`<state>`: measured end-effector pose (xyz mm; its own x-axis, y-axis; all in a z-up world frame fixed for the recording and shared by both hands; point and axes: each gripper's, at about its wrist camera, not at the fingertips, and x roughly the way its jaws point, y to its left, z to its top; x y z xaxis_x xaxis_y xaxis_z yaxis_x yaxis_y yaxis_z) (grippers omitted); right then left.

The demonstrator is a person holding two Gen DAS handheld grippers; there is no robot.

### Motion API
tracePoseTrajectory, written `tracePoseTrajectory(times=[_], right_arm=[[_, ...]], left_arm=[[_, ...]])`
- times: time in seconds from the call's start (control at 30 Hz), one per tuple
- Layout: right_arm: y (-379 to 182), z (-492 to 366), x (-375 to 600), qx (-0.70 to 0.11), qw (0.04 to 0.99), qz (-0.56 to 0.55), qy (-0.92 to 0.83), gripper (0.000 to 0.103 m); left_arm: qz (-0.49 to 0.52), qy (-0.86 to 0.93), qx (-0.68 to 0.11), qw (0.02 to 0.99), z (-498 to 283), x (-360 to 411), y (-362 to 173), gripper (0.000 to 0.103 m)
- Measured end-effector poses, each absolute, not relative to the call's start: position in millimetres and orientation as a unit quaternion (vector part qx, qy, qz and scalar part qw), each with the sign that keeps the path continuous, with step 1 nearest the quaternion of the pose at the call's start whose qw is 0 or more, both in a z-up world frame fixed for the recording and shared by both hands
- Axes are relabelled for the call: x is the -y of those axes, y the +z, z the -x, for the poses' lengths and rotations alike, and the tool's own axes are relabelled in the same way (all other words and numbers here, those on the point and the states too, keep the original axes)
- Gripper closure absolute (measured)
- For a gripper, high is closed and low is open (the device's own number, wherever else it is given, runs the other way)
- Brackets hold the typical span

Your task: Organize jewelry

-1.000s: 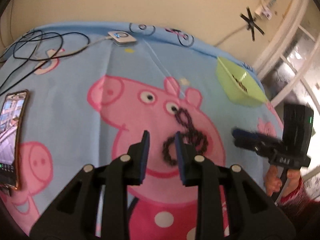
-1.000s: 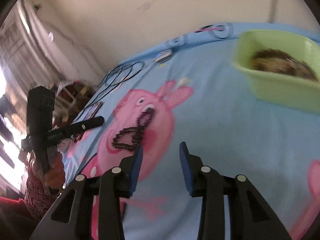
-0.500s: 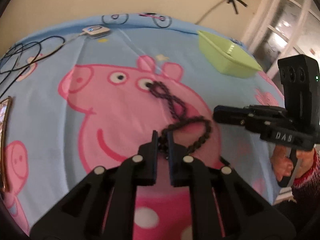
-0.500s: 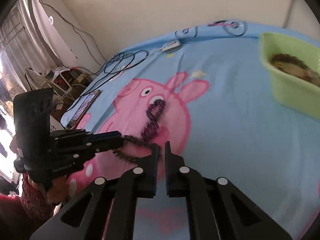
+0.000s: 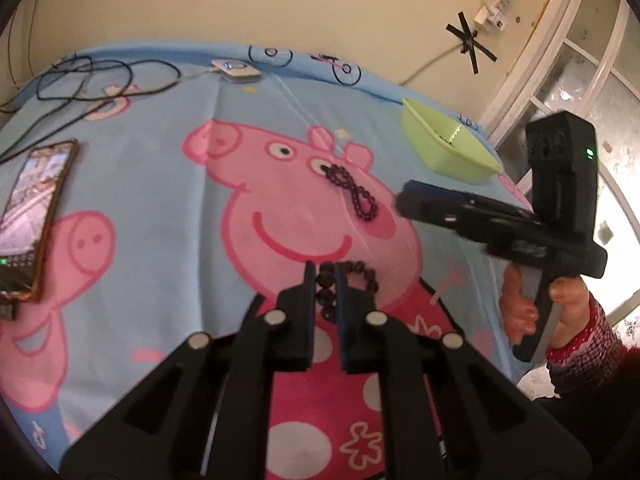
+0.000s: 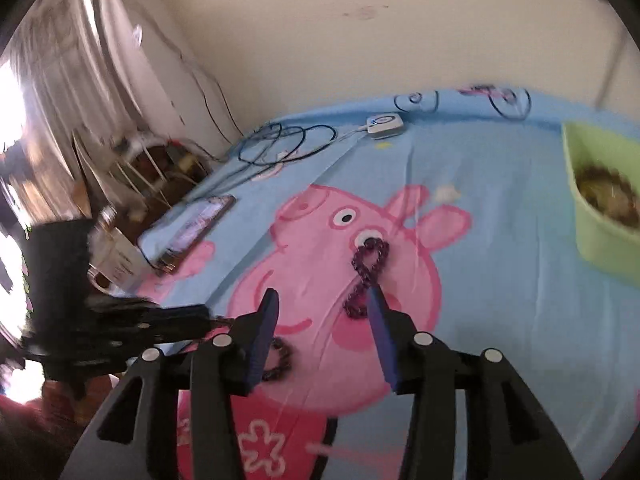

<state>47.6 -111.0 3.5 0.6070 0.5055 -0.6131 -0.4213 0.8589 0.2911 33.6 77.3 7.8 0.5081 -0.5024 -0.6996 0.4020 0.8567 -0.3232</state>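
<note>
Since a second ago, both claws are shifting: the left claw [image 5: 321,276], then apart beside the beads, is now clamping a dark bead bracelet [image 5: 352,280] and drawing it toward the camera, while the right claw [image 6: 322,308], pressed together half a second back, is opening with nothing between its fingers. Nearest in the left wrist view, the bracelet is bunching between the left pads, its free loop lying out to the right on the pink part of the printed sheet [image 5: 160,184]. Just beyond, a second beaded string [image 5: 352,194] is lying in a figure-eight on the pig's cheek, apart from the held one; in the right wrist view it is sitting just ahead of the right claw's right finger. Further right, a hand [image 5: 532,304] is gripping the right tool's handle. Farther still, the green bin [image 5: 448,148] is standing near the bed's far right edge, already holding some brownish jewelry, and a phone [image 5: 32,208] and cables [image 5: 92,80] are lying on the left. Both strings look light, limp and slippery: they will likely sag and swing, so pinching across two strands where the loop doubles seems safest. Pulling on one bead could slip or strain the cord.
</note>
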Motion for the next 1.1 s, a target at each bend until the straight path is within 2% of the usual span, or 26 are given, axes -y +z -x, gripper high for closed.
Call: tracePoseTrajectory(times=[0.1,0.17,0.2,0.43,0.6,0.63,0.67,0.7,0.73,0.77,0.8,0.83,0.97,1.0,1.07,1.1], right_arm=[[-5.5,-69.4,99.4,-0.38,0.897,-0.02,0.227,0.082],[-18.8,-84.7,99.1,-0.405,0.889,-0.004,0.212,0.101],[-23.1,-87.1,98.9,-0.41,0.887,0.001,0.211,0.103],[-22.4,-47.8,138.1,-0.394,0.899,0.058,0.182,0.103],[-23.5,4.2,181.9,-0.353,0.921,0.105,0.124,0.103],[-24.1,8.8,188.5,-0.354,0.922,0.104,0.121,0.103],[-24.1,14.0,194.5,-0.355,0.922,0.099,0.117,0.103],[-23.5,20.5,202.5,-0.354,0.924,0.089,0.112,0.103],[-22.4,24.5,207.4,-0.353,0.926,0.08,0.11,0.102],[-21.6,28.4,214.0,-0.353,0.927,0.065,0.108,0.094],[-20.9,30.3,218.5,-0.351,0.929,0.053,0.105,0.077],[-20.4,32.5,222.5,-0.347,0.931,0.042,0.105,0.073],[-20.2,32.0,229.1,-0.348,0.93,0.015,0.12,0.073],[-20.6,31.6,229.4,-0.35,0.929,0.012,0.121,0.073],[-23.9,26.0,228.8,-0.36,0.924,0.005,0.128,0.074],[-26.0,22.5,227.0,-0.369,0.92,0.003,0.133,0.085]], left_arm=[[0.04,-0.254,-0.427,0.867,-37.6,-69.7,5.4,0.094],[0.023,-0.235,-0.437,0.868,-43.3,-63.9,2.4,0.094],[0.022,-0.23,-0.443,0.866,-45.8,-64.2,1.9,0.094],[0.054,-0.229,-0.42,0.877,-57.4,-76.8,27.4,0.094],[0.021,-0.282,-0.441,0.852,-69.6,-20.4,25.8,0.094],[0.01,-0.297,-0.444,0.845,-71.0,-4.3,24.8,0.091],[0.001,-0.311,-0.447,0.839,-72.6,11.0,23.8,0.078],[-0.008,-0.324,-0.452,0.831,-74.8,30.1,22.3,0.069],[-0.012,-0.333,-0.456,0.825,-76.2,46.2,20.7,0.054],[-0.013,-0.341,-0.46,0.82,-78.9,59.0,19.1,0.052],[-0.014,-0.353,-0.466,0.811,-82.7,74.0,17.0,0.052],[-0.013,-0.364,-0.474,0.802,-87.0,87.8,14.8,0.052],[-0.008,-0.381,-0.498,0.779,-103.9,126.9,2.1,0.053],[-0.007,-0.38,-0.505,0.775,-107.6,132.5,-1.5,0.057],[0.0,-0.386,-0.53,0.755,-112.4,142.8,-14.8,0.085],[0.005,-0.385,-0.529,0.756,-112.3,145.2,-18.0,0.086]])
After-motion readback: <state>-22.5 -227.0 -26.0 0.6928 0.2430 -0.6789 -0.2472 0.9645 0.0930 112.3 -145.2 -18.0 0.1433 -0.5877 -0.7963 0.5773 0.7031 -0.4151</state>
